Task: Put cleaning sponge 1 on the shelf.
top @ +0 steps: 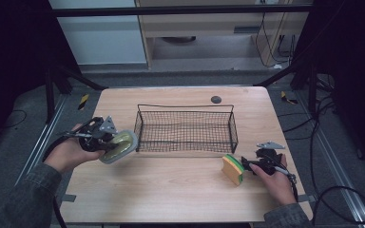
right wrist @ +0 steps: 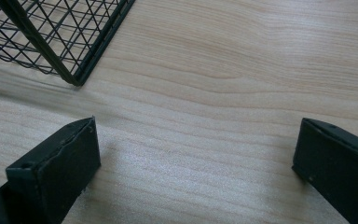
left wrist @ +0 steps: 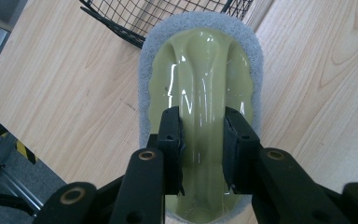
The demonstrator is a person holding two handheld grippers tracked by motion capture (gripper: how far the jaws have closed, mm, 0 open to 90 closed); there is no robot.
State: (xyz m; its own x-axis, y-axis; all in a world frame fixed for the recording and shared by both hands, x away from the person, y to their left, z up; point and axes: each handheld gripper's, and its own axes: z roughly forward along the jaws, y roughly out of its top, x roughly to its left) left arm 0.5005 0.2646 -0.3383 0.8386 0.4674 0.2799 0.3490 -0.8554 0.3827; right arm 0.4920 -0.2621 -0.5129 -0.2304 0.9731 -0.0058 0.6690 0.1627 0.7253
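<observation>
My left gripper (top: 110,141) is shut on the raised middle ridge of a yellow-green scrubber (top: 121,146) with a grey pad rim. It holds the scrubber above the table, just left of the black wire basket (top: 185,107). In the left gripper view the pads (left wrist: 171,130) pinch the glossy handle of the scrubber (left wrist: 200,60), with the basket (left wrist: 168,18) beyond. A yellow sponge (top: 232,169) with green and orange layers stands on edge at the right front. My right gripper (top: 247,165) rests just right of it. Its jaws stand wide open over bare wood (right wrist: 196,135), near a basket corner (right wrist: 51,42).
The wooden table (top: 171,199) has bare room in front of the basket. A small dark round disc (top: 216,99) sits near the far edge. Cables trail off both sides onto the grey floor.
</observation>
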